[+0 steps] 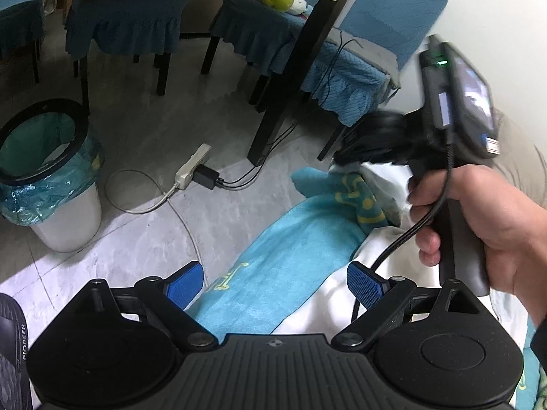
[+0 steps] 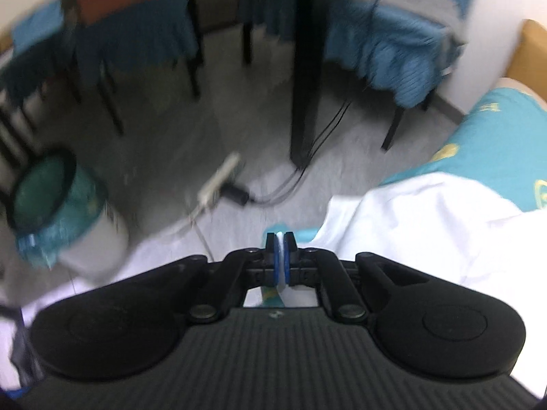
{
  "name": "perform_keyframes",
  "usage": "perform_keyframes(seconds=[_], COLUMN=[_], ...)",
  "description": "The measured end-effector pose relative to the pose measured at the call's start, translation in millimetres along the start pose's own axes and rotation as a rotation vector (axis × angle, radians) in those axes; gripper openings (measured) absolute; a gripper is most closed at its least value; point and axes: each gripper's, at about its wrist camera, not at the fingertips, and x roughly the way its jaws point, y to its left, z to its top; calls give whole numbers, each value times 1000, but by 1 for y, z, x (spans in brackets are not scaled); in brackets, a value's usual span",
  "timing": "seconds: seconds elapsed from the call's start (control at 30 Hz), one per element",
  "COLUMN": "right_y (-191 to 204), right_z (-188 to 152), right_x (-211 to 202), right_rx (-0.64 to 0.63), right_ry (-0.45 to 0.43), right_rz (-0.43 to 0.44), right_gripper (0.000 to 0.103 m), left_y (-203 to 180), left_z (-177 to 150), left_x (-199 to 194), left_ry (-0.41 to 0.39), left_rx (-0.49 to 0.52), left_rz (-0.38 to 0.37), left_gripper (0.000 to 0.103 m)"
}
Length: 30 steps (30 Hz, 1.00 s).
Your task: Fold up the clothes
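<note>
— Left wrist view: how do the left tongs (image 1: 275, 283) stand?
— Wide apart, nothing between the blue pads (image 1: 186, 285); they hang over the turquoise sheet (image 1: 287, 259) at the edge of the bed.
— And the right tongs (image 2: 281, 256)?
— Pressed together on a fold of the white garment (image 2: 420, 218), which lies on that sheet beside them. A hand (image 1: 492, 225) grips the right handle.
— Beyond the bed?
— A lined bin (image 1: 51, 177) and a power strip (image 1: 193, 165) on the floor.
</note>
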Motion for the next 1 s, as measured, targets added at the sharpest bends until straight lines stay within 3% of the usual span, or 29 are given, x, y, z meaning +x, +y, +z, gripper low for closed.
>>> perform_keyframes(seconds=[0.1,0.27,0.43,0.6,0.77,0.8,0.83,0.9,1.0], right_y=[-16,-55,-121,-185,-216,-218,-215,-200,-179], right_z=[-6,-25,-83,-188,-265,-270,-269,-271,-246], right_x=[-38,-110,-187,-229,-229,-226,-221,-222,-210], right_rx=[67,229,473,733,798,787,759,650,428], right_ry=[-139,-347,-543,-558,-381,-354,-341,-365,-393], right_rz=[-46,-148,-310,-483,-547,-548,-556,-592,-522], right_gripper=[5,5,5,7,11,21,49,74,73], left_y=[-1,-11,-22,-36,-48,-49,-50,-53,-56], left_z=[-3,-6,-10,-11,-19,-20,-21,-22,-25], left_x=[-5,-26,-35,-31,-27,-26,-24,-20,-14], left_ry=[-33,-167,-226,-208,-169,-165,-161,-152,-139], left_rx=[-9,47,101,144,228,234,238,246,263], left_rz=[-24,-89,-113,-126,-133,-132,-130,-126,-121], left_gripper=[93,93,93,93,93,93,93,93,93])
